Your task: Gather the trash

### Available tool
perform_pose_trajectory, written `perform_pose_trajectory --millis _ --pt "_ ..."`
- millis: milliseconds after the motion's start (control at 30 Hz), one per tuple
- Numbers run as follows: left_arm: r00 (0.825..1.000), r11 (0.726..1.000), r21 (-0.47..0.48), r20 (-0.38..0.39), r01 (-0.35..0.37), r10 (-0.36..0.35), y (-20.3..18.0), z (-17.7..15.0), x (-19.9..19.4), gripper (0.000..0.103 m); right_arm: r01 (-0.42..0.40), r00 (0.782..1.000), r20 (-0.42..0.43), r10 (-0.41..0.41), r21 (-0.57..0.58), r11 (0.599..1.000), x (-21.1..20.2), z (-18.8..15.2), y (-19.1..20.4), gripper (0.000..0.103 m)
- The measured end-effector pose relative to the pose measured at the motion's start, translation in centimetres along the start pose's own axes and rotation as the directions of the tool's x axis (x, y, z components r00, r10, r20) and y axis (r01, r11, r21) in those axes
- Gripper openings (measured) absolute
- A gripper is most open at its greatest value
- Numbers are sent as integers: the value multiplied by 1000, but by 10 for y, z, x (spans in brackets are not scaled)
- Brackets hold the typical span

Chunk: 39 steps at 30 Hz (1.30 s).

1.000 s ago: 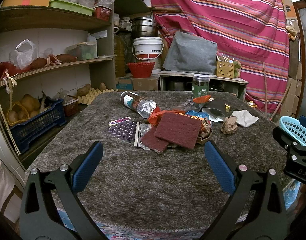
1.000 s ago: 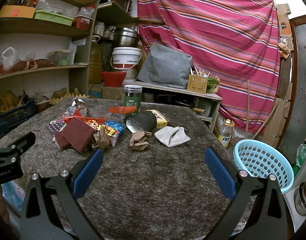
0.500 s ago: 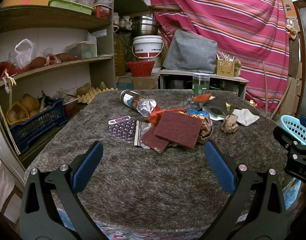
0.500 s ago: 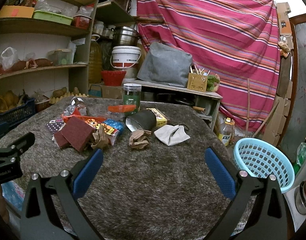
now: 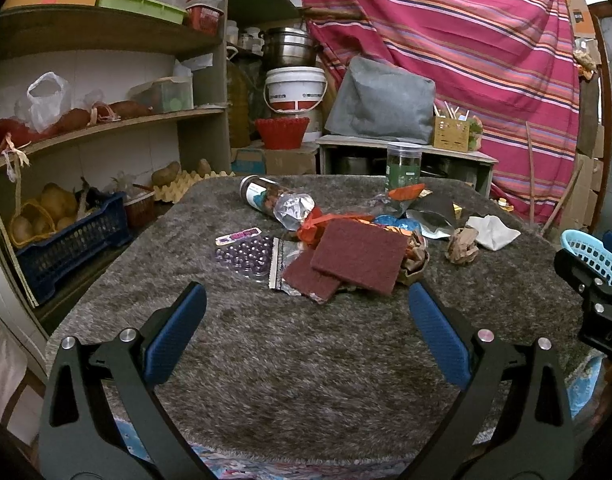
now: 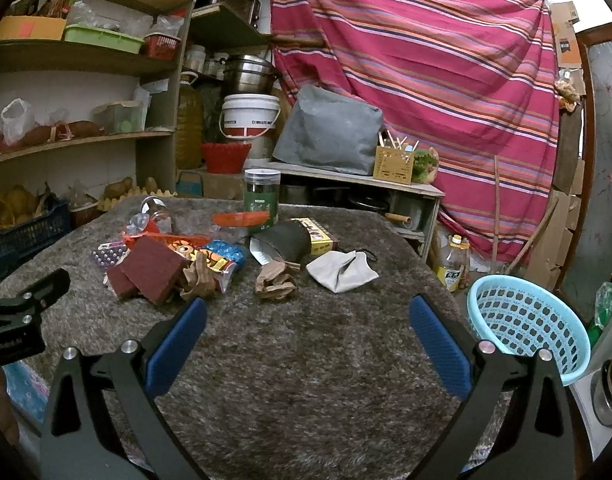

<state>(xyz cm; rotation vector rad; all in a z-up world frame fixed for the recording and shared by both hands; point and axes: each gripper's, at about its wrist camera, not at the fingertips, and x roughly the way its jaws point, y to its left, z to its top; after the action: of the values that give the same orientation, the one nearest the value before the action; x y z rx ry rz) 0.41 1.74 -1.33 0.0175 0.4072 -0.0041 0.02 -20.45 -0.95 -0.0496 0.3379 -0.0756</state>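
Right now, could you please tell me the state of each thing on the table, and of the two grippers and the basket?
Left gripper: open, holds nothing.
Right gripper: open, holds nothing.
Basket: upright beside the table, no trash visible inside.
Green jar: upright, lid on.
Plastic bottle: lying on its side, crushed.
Brown paper: crumpled.
Red pads: two, overlapping.
White cloth: folded loosely, lying flat.

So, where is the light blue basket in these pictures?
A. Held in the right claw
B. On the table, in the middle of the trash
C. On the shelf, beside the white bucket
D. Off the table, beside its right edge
D: in the right wrist view the light blue basket sits beyond the right edge of the table, lower than the tabletop, and the right claw is open and holds nothing.
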Motion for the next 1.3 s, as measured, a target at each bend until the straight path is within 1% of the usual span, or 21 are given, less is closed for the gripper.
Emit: perform_pose_trajectory --millis 400,500,633,767,900,1133,1233,1300 --pt "1000 1000 -13 -14 8 -8 -3 4 6 98 -2 1000 -2 2 1 1000 1 0 0 99" --pt "1000 1000 -23 -23 19 -19 -3 8 9 98 -8 1000 -7 8 4 1000 1 1 -1 99" --pt "1000 1000 -13 -2 12 -12 -5 20 11 98 -5 1000 3 5 9 1000 7 13 -5 99" --pt "1000 1000 -18 7 22 -22 -4 34 13 98 -27 1000 -11 27 11 1000 19 27 -9 99" --pt "1000 1000 -6 19 14 -14 -5 46 16 98 -50 998 -32 51 20 999 32 39 -10 99" --pt "999 1000 -10 39 25 -25 1 72 26 98 -61 998 -27 61 -3 998 48 65 -8 99" --pt "998 1000 -15 59 14 -13 4 82 32 98 -59 998 -23 59 0 998 55 73 -10 99" --pt "998 1000 -28 58 11 -9 6 84 36 98 -49 999 -13 49 0 999 58 75 -10 99"
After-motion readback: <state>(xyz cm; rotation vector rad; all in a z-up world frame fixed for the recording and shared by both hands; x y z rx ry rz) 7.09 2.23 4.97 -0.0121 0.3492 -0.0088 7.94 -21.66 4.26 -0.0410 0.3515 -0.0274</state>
